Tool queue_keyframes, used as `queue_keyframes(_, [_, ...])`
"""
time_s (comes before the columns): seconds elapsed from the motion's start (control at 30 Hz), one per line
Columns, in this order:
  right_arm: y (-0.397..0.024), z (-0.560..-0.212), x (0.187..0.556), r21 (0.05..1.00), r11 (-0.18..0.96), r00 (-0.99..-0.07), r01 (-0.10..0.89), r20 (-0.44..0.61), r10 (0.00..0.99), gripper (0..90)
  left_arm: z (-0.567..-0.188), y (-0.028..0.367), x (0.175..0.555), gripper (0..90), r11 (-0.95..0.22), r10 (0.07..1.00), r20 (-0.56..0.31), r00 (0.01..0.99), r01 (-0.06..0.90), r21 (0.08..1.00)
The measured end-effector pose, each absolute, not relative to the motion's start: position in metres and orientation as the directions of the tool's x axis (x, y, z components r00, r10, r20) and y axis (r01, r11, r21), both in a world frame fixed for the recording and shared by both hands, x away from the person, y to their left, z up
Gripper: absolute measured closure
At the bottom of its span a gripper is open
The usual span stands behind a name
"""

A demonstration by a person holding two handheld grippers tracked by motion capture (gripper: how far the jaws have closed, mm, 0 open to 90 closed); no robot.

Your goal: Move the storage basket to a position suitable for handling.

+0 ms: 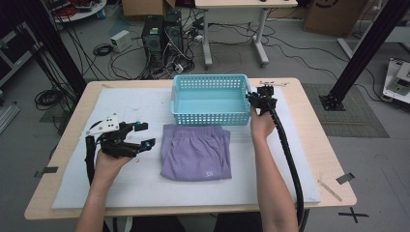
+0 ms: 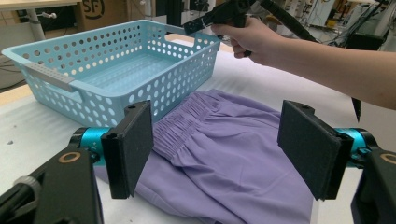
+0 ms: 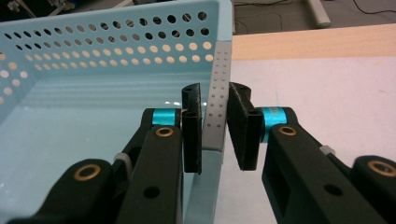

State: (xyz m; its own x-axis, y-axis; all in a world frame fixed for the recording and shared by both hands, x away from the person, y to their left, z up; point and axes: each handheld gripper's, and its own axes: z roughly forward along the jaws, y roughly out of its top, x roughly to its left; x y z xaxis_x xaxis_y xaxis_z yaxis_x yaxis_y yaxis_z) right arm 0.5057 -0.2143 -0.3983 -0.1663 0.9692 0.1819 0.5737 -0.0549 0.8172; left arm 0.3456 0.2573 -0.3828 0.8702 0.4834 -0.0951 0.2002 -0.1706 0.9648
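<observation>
A light blue perforated basket (image 1: 210, 79) stands empty at the back middle of the white mat. Just in front of it lies a folded purple garment (image 1: 196, 154) with an elastic waistband. My right gripper (image 1: 251, 99) is at the basket's right end. In the right gripper view its jaws (image 3: 215, 126) are shut on the grey strip (image 3: 217, 93) of the basket's rim (image 3: 93, 18), one pad inside the wall and one outside. My left gripper (image 1: 145, 135) is held just left of the garment, open. In the left gripper view its wide-spread pads (image 2: 219, 144) frame the garment (image 2: 233, 154) with nothing between them.
A white mat (image 1: 135, 183) covers most of the wooden table (image 1: 319, 145). A small metal piece (image 1: 273, 83) lies at the back right, near the basket. A thin stick (image 1: 331, 190) lies near the table's front right corner. Cables and computer cases sit on the floor behind.
</observation>
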Motion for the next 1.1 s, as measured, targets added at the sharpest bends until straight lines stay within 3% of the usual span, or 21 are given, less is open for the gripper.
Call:
queue_keyframes(0.23, [-0.188, -0.402, 0.504, 0.827, -0.106, -0.099, 0.553, 0.191, 0.977, 78.2, -0.383, 0.259, 0.345, 27.0, -0.165, 0.489, -0.096, 0.867, 0.2, 0.966])
queue_keyframes(0.7, [-0.148, -0.407, 0.495, 0.832, -0.2, -0.053, 0.517, 0.265, 0.963, 77.8, -0.388, 0.264, 0.355, 26.9, -0.155, 0.537, -0.12, 0.835, 0.237, 0.959])
queue_keyframes(0.8, [-0.144, -0.408, 0.494, 0.835, -0.2, -0.063, 0.513, 0.269, 0.961, 72.8, -0.392, 0.264, 0.362, 27.1, -0.169, 0.555, -0.125, 0.823, 0.259, 0.951])
queue_keyframes(0.97, [-0.148, -0.406, 0.49, 0.852, -0.143, -0.133, 0.503, 0.24, 0.962, 51.8, -0.402, 0.261, 0.379, 27.1, -0.175, 0.589, -0.137, 0.796, 0.291, 0.941])
queue_keyframes(1.1, [-0.164, -0.401, 0.479, 0.879, -0.089, -0.185, 0.469, 0.196, 0.963, 46.9, -0.417, 0.257, 0.394, 27.1, -0.177, 0.617, -0.154, 0.772, 0.327, 0.928])
